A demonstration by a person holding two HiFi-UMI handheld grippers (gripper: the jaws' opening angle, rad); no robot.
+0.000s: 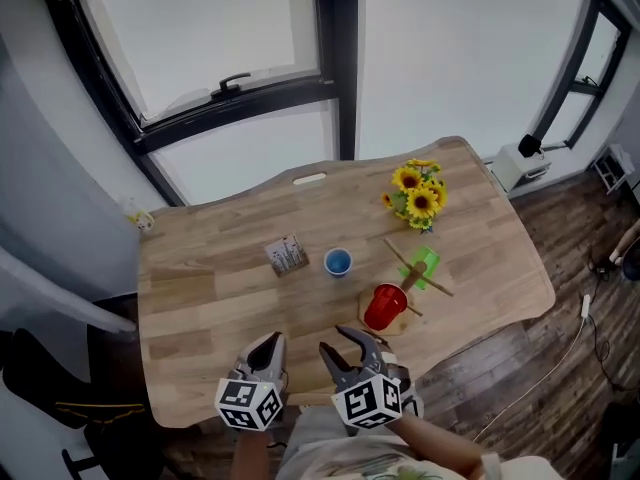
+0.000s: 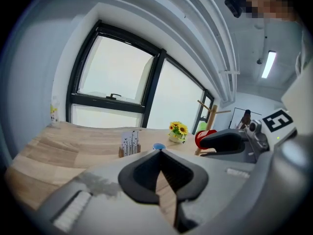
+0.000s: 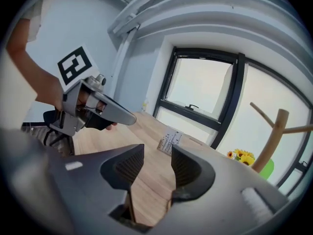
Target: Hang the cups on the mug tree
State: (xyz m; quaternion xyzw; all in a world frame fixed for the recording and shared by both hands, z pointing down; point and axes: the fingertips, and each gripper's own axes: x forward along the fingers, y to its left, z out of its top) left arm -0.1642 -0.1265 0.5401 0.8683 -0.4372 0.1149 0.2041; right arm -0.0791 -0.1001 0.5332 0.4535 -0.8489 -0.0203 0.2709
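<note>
Small blue cup [image 1: 338, 261]: stood upright ahead of my right gripper [image 1: 335, 340], the nearer one, jaws apart, empty; my left gripper [image 1: 267, 346] closed, empty

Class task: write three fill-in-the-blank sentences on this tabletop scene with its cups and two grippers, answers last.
1. The cup standing apart from the mug tree is ___ in colour.
2. The yellow flowers at the table's far side are ___.
3. Of the left gripper and right gripper, the one with jaws apart is the ___.
Answers: blue; sunflowers; right
</note>
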